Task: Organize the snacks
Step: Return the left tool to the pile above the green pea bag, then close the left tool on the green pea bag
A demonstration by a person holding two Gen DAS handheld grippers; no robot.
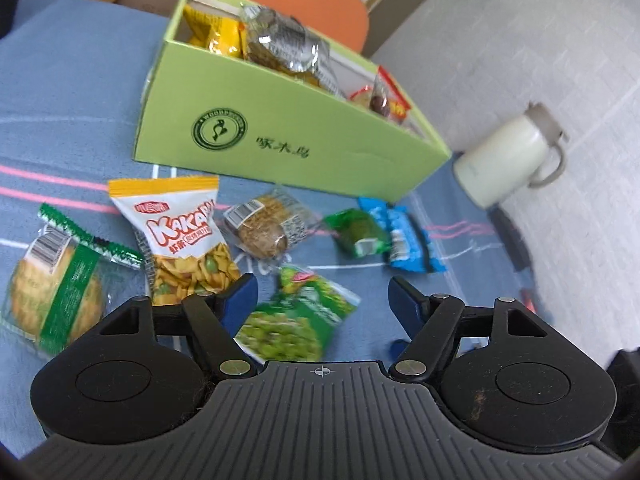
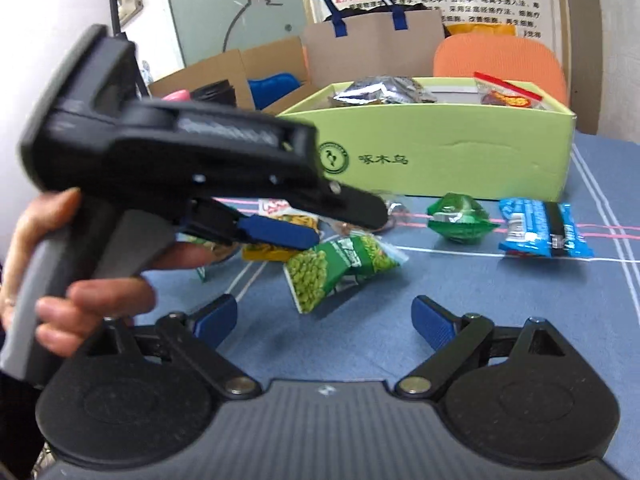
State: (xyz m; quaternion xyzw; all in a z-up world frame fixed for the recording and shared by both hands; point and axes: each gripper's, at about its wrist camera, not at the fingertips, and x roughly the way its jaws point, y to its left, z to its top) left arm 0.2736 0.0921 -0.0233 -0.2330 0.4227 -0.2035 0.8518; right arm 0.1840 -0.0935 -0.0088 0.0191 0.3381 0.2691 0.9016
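Both tools are hanging over the blue tablecloth [image 1: 80,92] with their jaws spread and nothing between them. The left gripper [image 1: 322,300] points down at the loose snacks: the green pea packet [image 1: 296,316] lies just ahead of its blue fingertips [image 1: 240,300], in line with the gap but not pinched. Just off its left finger sits the orange-and-white chip bag [image 1: 180,236], and further left a round cracker in a green-striped wrapper [image 1: 52,296]. Ahead of the jaws lies a clear-wrapped brown snack [image 1: 264,228], and ahead to the right a small green packet [image 1: 358,232] touching a blue packet [image 1: 404,236]. Beyond them all stands the green box [image 1: 288,132], open-topped, already holding a silver foil bag [image 1: 284,44], yellow packets [image 1: 216,32] and a red-edged one [image 1: 384,96] at its right end. From the right gripper [image 2: 322,322] – jaws wide, empty – the pea packet [image 2: 340,268] is just ahead of centre. The blue packet [image 2: 544,228] and small green packet [image 2: 460,216] lie further ahead to the right, before the box [image 2: 440,152]. The left tool crosses ahead on the left, held in a hand [image 2: 80,280]. An orange chair [image 2: 500,60] stands behind the box.
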